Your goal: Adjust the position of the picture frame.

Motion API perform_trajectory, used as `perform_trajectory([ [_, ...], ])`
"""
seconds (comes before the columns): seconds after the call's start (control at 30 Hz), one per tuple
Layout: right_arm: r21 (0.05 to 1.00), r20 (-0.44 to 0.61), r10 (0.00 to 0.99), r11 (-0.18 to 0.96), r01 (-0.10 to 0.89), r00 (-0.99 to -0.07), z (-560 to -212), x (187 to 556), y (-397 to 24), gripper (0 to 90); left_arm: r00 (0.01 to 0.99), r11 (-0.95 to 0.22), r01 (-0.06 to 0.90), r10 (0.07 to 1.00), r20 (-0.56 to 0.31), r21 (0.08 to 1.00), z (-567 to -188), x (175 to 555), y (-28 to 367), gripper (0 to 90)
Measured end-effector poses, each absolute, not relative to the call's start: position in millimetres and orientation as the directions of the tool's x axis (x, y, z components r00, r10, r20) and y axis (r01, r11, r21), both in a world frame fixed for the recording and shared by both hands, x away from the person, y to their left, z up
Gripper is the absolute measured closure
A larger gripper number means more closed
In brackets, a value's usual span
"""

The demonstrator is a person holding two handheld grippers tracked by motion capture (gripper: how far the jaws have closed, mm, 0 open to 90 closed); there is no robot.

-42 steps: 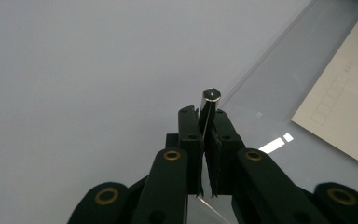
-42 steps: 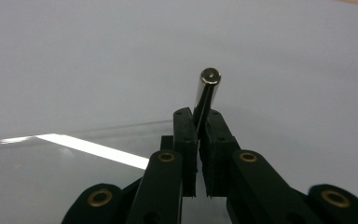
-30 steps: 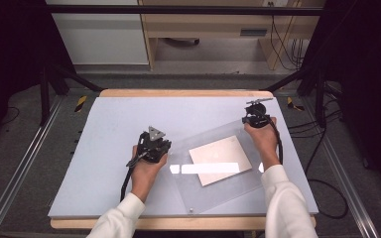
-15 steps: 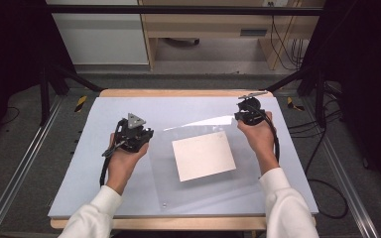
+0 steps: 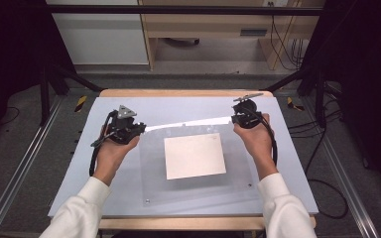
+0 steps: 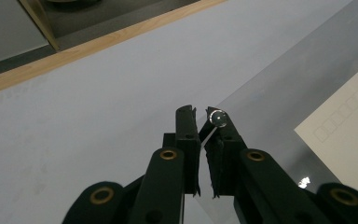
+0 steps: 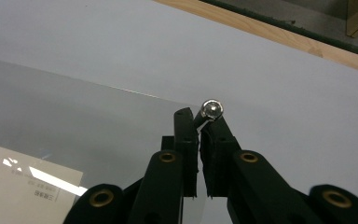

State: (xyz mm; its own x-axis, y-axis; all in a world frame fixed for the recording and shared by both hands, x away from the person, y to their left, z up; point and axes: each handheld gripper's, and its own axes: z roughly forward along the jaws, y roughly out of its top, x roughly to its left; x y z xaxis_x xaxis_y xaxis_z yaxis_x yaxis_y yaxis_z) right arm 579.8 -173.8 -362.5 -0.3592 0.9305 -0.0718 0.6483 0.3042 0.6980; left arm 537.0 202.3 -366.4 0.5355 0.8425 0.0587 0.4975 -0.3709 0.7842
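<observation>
I hold up a clear sheet by its two far corners over the table
A white paper lies in the sheet's middle; my left gripper and right gripper are each clamped on a corner with a small metal stud

A lab or recording workspace: a pale table sits inside a dark metal frame, cables trail at right, wooden furniture along the top.
</observation>
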Motion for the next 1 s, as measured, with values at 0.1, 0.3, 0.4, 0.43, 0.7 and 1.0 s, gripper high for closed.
perform_trajectory([
  [0.1, 0.698, -0.075, 0.93, 0.306, 0.647, -0.36, -361, 579, -173, 85.8, 0.535, -0.361, 0.498, 0.843, 0.049, 0.789, -367, 539, 204, 83.1],
  [0.3, 0.698, -0.08, 0.929, 0.31, 0.645, -0.361, -359, 573, -172, 85.8, 0.539, -0.369, 0.496, 0.84, 0.054, 0.786, -362, 541, 205, 83.1],
  [0.4, 0.697, -0.072, 0.931, 0.304, 0.649, -0.359, -361, 570, -172, 85.8, 0.541, -0.372, 0.494, 0.839, 0.057, 0.786, -362, 543, 206, 83.1],
  [0.43, 0.695, -0.068, 0.93, 0.304, 0.652, -0.361, -364, 569, -172, 85.8, 0.547, -0.383, 0.498, 0.835, 0.06, 0.778, -363, 546, 207, 83.0],
  [0.7, 0.672, -0.048, 0.931, 0.299, 0.678, -0.363, -384, 571, -170, 85.8, 0.56, -0.414, 0.526, 0.826, 0.064, 0.743, -377, 561, 208, 83.2],
  [1.0, 0.641, -0.033, 0.934, 0.293, 0.709, -0.356, -403, 574, -171, 85.8, 0.561, -0.406, 0.548, 0.827, 0.04, 0.731, -393, 571, 206, 83.1],
])
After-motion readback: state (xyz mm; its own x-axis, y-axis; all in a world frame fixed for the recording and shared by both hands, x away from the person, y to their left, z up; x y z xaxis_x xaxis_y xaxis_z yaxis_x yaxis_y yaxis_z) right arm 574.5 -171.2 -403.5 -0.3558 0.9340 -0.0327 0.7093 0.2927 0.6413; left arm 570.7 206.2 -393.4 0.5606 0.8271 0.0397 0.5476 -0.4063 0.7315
